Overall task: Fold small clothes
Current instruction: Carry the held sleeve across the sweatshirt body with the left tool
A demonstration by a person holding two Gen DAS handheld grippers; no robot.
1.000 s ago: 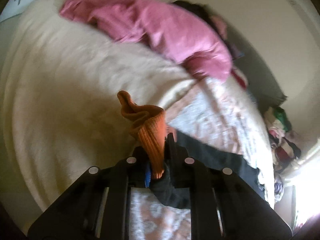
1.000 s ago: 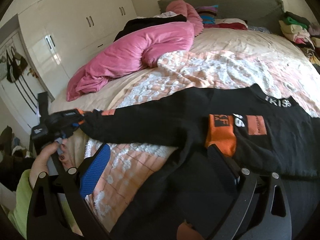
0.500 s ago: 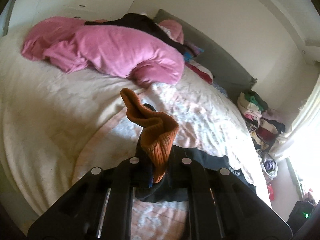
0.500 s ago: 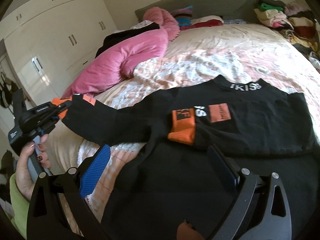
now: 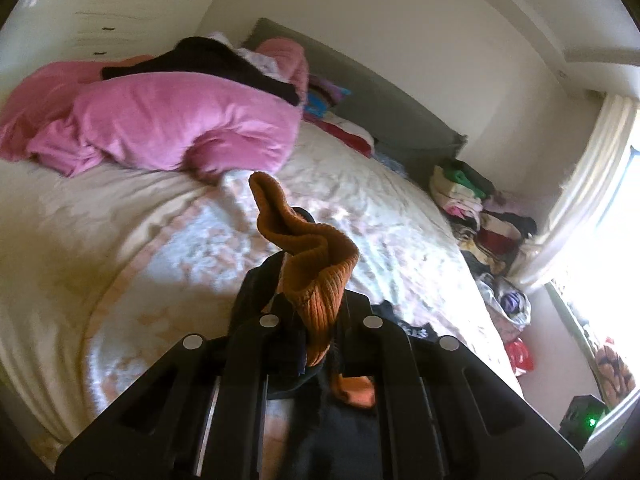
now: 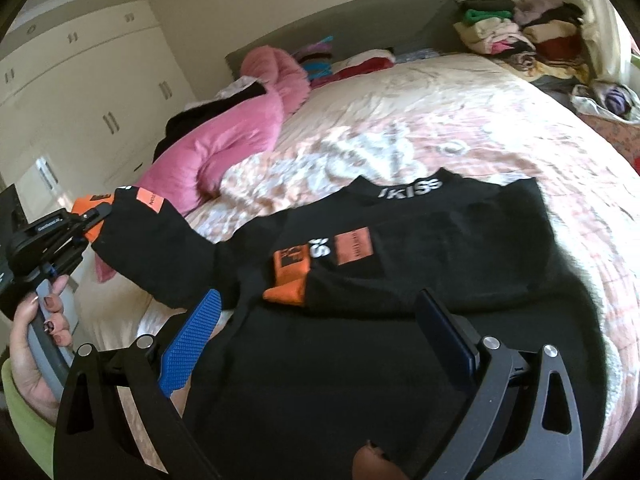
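A black sweatshirt [image 6: 420, 288] with orange patches and orange cuffs lies spread on the bed, its right sleeve folded across the chest. My left gripper [image 5: 316, 320] is shut on the orange cuff [image 5: 316, 276] of the other sleeve and holds it lifted off the bed at the left; it also shows in the right wrist view [image 6: 86, 220]. My right gripper [image 6: 320, 328] is open and empty, hovering over the sweatshirt's lower body, with its blue-padded fingers [image 6: 192, 344] spread wide.
A pink duvet [image 6: 224, 144] with dark clothes on it lies at the bed's far left. Stacks of clothes [image 6: 520, 36] sit by the grey headboard [image 6: 360, 24] at the right. White wardrobes [image 6: 80, 92] line the left wall. The floral bedspread [image 6: 440, 120] stretches beyond the sweatshirt.
My left gripper has raised the sleeve cuff and swung inward toward the sweatshirt's body. The right gripper has shifted slightly right over the sweatshirt, staying open.
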